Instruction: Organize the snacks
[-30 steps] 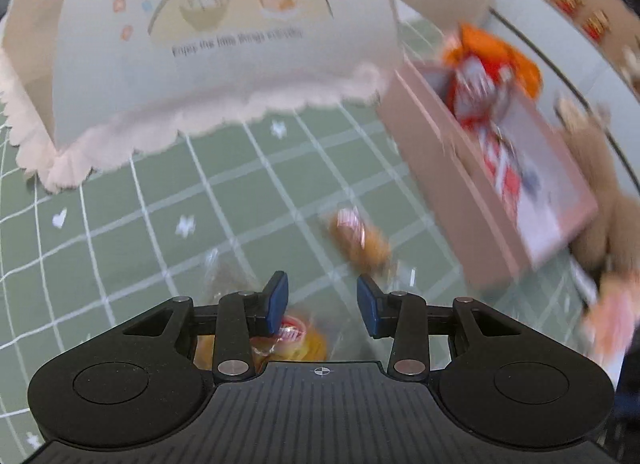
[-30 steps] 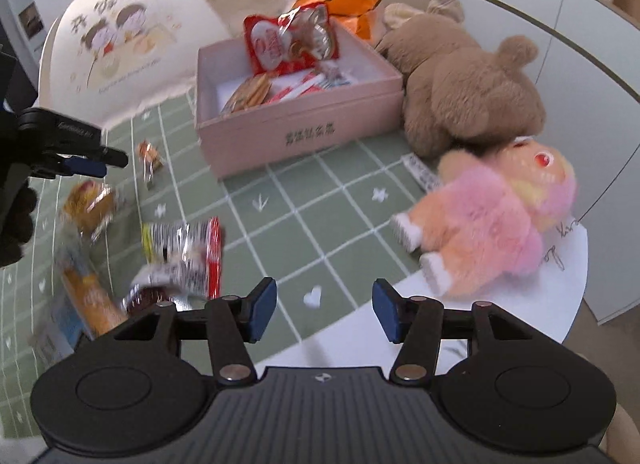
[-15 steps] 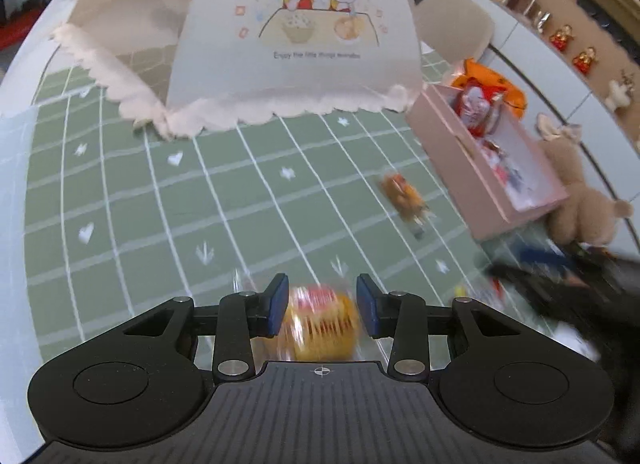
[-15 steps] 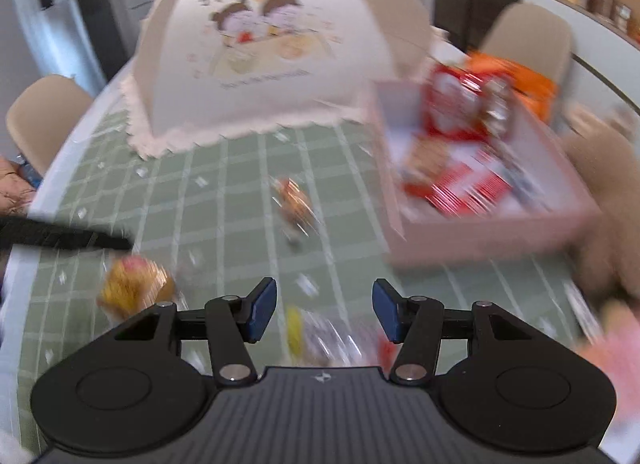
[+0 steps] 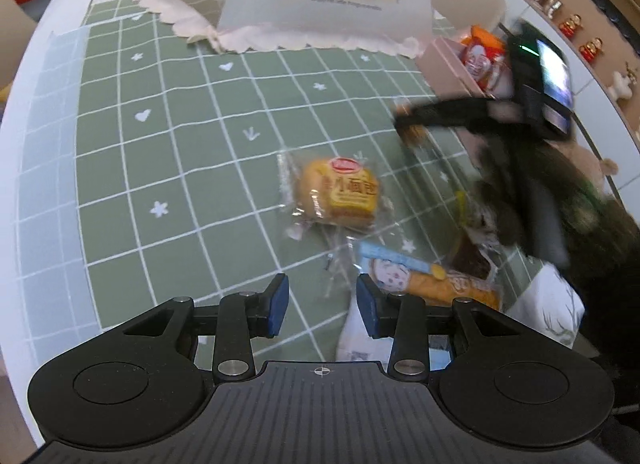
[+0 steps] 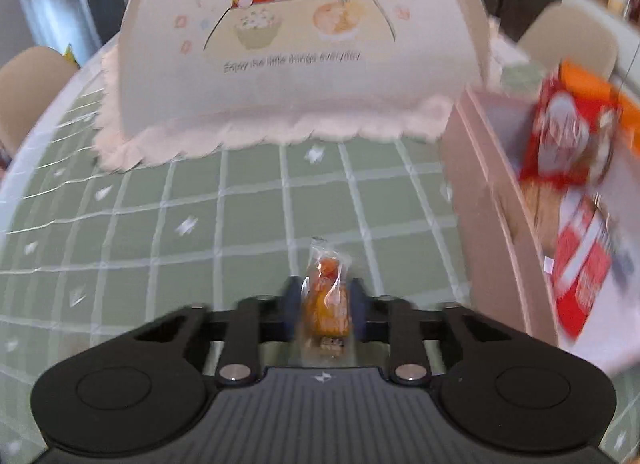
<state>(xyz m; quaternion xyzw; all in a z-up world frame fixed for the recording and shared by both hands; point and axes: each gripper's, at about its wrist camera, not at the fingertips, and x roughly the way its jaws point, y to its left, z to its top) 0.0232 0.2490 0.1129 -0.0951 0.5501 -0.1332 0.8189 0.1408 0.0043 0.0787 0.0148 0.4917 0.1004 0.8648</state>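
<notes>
My right gripper (image 6: 323,312) is shut on a small orange wrapped snack (image 6: 326,300), just above the green checked cloth (image 6: 192,200); it also shows blurred in the left wrist view (image 5: 412,126). The pink box (image 6: 488,200) with red snack packets (image 6: 568,136) stands to its right. My left gripper (image 5: 322,306) is open and empty above the cloth. A wrapped yellow bun (image 5: 340,194) lies ahead of it. A long bread pack (image 5: 424,278) and a dark snack pack (image 5: 472,260) lie to its right.
A white dome food cover (image 6: 304,44) with a cartoon print stands at the back of the table. Beige chairs (image 6: 568,36) stand beyond it. The person's dark sleeve (image 5: 580,232) fills the right of the left wrist view. A white pack (image 5: 354,338) lies under the left gripper.
My right gripper has moved forward to the small orange snack and shut on it. My left gripper has drawn back from the yellow bun, which now lies on the cloth ahead.
</notes>
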